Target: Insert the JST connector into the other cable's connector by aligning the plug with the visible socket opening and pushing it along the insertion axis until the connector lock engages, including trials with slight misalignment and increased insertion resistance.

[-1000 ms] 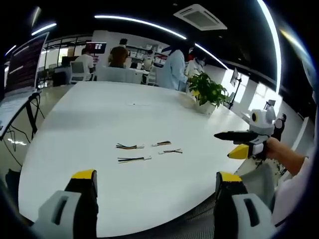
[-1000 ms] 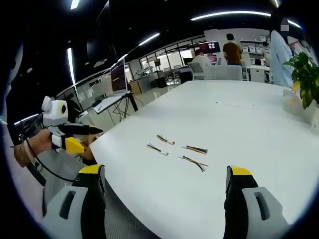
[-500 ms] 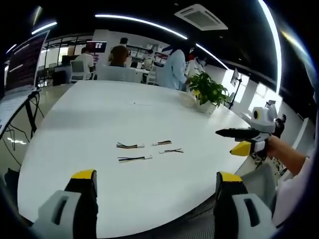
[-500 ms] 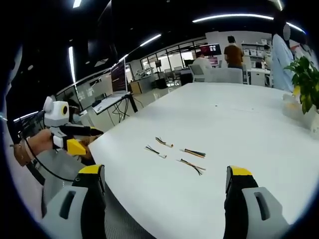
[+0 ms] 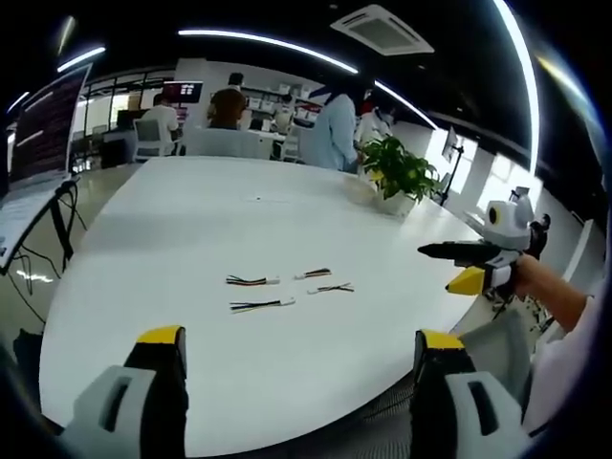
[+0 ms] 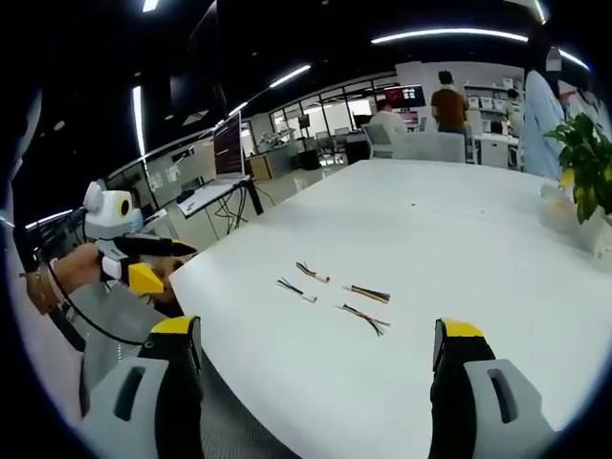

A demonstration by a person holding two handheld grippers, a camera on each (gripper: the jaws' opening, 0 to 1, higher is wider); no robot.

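Several short cables with white JST connectors lie loose on the white table (image 5: 172,220), in two pairs: cable (image 5: 251,281), cable (image 5: 260,305), cable (image 5: 311,273), cable (image 5: 330,288). In the right gripper view the same cables are cable (image 6: 311,273), cable (image 6: 295,288), cable (image 6: 368,293), cable (image 6: 361,316). My left gripper (image 5: 301,349) is open and empty, well short of them at the table's near edge. My right gripper (image 6: 316,339) is also open and empty, off the table's edge. Each gripper shows in the other's view, hand-held: right gripper (image 5: 442,266), left gripper (image 6: 172,265).
A potted plant (image 5: 397,172) stands at the table's far side, seen too as the plant (image 6: 583,163). A monitor on a stand (image 5: 43,124) is beside the table with cords hanging. Several people and desks are at the back of the room.
Both views have drifted slightly. The right gripper, seen from the left one, has edged a little to the right. The cables lie where they were and both grippers stay open.
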